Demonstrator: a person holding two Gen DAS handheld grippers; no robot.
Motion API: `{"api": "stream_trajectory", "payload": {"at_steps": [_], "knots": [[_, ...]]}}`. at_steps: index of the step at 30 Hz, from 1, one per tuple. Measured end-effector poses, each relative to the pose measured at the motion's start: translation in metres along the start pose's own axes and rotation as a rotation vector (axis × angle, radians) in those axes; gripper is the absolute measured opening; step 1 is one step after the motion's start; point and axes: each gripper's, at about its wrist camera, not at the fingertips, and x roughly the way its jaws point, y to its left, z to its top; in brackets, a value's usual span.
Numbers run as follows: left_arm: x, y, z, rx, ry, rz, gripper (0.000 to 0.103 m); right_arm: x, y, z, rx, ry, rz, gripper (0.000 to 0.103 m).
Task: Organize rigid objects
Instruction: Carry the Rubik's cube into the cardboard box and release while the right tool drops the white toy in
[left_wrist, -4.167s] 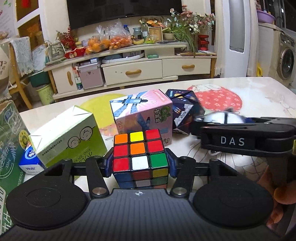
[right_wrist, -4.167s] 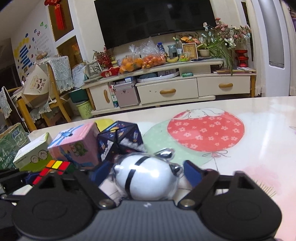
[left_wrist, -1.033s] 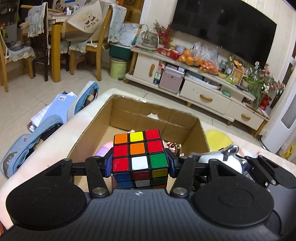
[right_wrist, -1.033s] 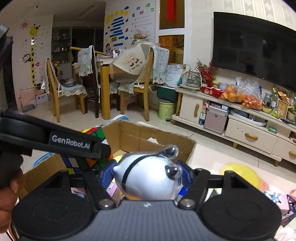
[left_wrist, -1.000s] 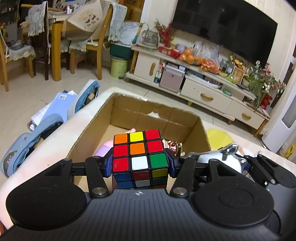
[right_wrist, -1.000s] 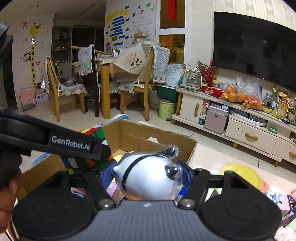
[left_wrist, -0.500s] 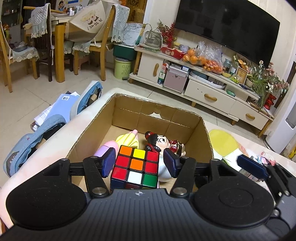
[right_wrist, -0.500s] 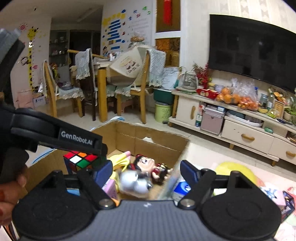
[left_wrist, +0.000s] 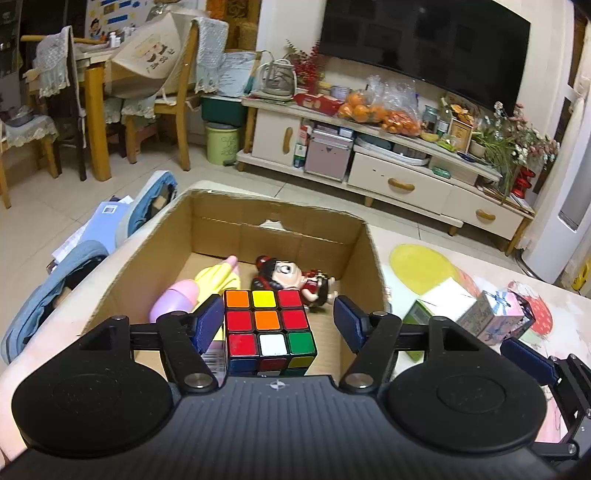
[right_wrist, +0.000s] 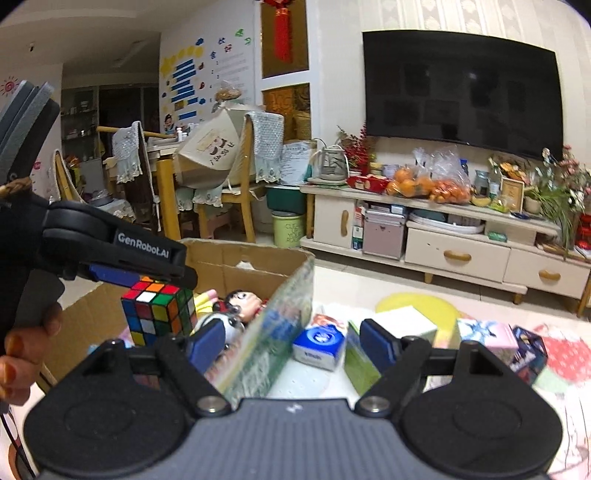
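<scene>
Left fingers (left_wrist: 279, 325) stand apart, pads clear of the puzzle cube (left_wrist: 269, 330), which sits between them inside the cardboard box (left_wrist: 147, 258) — released, we judge, not gripped. Right fingers (right_wrist: 291, 345) also apart, holding nothing; they straddle the box's near wall, left pad over the box, right pad over the tabletop (right_wrist: 306, 384).

In the box beside the cube: a doll (left_wrist: 291, 278), a pink-and-yellow toy (left_wrist: 195, 291), and a white round toy (right_wrist: 229, 328) just behind the right gripper's left pad.

Remaining boxes — white-and-green (right_wrist: 391, 332), pink (right_wrist: 487, 336), dark blue (right_wrist: 528, 350) — lie on the tabletop to the right of the box, ahead of the right fingers. The right hand is nearer; we expect it reaches first.
</scene>
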Motion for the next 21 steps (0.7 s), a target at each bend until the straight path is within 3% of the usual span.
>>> {"api": "stream_trajectory", "payload": {"at_steps": [21], "knots": [[0.005, -0.013, -0.005, 0.156, -0.020, -0.035, 0.097, -0.014, -0.065, -0.035, 0.106, 0.003, -0.139, 0.080]]}}
